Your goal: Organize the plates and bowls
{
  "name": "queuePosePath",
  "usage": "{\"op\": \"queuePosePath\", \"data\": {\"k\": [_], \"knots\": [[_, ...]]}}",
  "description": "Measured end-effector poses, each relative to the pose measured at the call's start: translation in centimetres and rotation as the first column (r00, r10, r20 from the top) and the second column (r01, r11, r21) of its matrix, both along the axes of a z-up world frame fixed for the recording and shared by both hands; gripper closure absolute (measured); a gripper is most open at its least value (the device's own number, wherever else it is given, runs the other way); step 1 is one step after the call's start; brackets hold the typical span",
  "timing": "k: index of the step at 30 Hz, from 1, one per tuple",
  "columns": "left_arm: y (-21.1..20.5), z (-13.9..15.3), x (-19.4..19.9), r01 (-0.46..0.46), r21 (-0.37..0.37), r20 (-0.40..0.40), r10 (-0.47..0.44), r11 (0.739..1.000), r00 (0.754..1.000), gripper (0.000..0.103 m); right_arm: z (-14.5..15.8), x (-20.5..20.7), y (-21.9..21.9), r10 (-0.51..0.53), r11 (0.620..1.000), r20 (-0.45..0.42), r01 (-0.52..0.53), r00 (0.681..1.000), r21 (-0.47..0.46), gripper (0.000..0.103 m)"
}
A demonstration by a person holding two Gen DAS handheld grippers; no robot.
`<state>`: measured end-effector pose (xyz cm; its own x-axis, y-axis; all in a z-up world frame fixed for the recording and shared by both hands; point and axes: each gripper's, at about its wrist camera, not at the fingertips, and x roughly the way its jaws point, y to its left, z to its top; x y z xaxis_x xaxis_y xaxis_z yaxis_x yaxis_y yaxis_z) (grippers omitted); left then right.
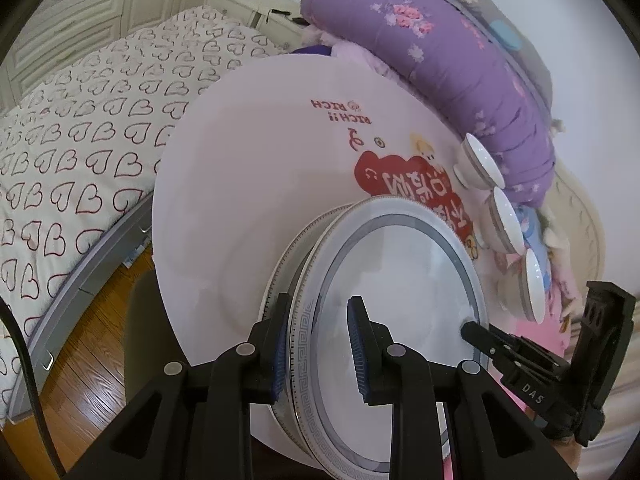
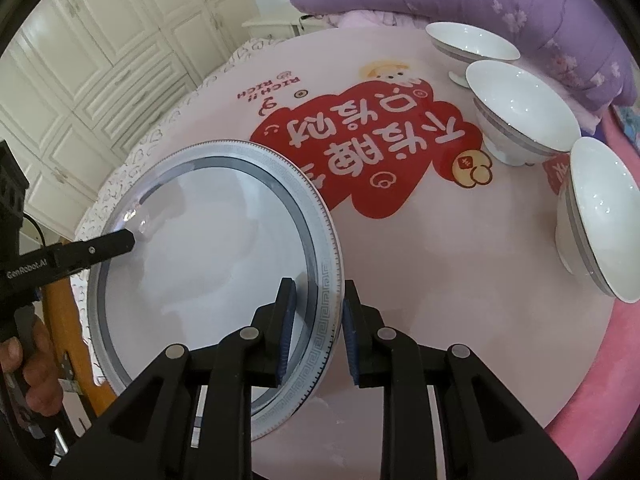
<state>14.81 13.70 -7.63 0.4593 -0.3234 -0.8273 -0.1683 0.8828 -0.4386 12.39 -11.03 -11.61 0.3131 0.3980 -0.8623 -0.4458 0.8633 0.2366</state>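
On the round pink table [image 2: 440,320] with the red cartoon print, there's a plate [image 2: 208,256] with a grey patterned rim, and both grippers are on it at once. From the left wrist view it looks like two plates stacked, since a second rim [image 1: 280,264] peeks out behind the front one. The left gripper [image 1: 320,352] has its fingers astride the rim, one pad behind and one on the face, but the front pad looks a bit off the surface, so I can't tell if it's really pinching. The right gripper [image 2: 316,332] straddles the opposite edge with a visible gap on the outer side, so spread, not clamped. Three white bowls [image 2: 520,112] sit in a row near the far edge by the purple quilt [image 2: 520,8], well apart from the plates. My guess is we're mid plate stacking, and next both sides need a firm squeeze before any lift, or else let go and move on to nesting the bowls
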Motion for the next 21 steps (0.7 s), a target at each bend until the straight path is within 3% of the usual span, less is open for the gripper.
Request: {"op": "queuePosePath", "data": {"k": [14, 21], "knots": [[-0.5, 0.0, -0.8, -0.002, 0.072, 0.059, -0.002, 0.997, 0.998, 0.081, -0.2, -0.3, 0.8, 0.004, 0.998, 0.032, -0.002, 0.999, -0.061, 0.078], [-0.8, 0.4, -1.0, 0.000, 0.149, 0.085, -0.013, 0.989, 0.996, 0.081, -0.3, -0.4, 1.1, 0.006, 0.996, 0.045, -0.002, 0.999, -0.088, 0.078]]}}
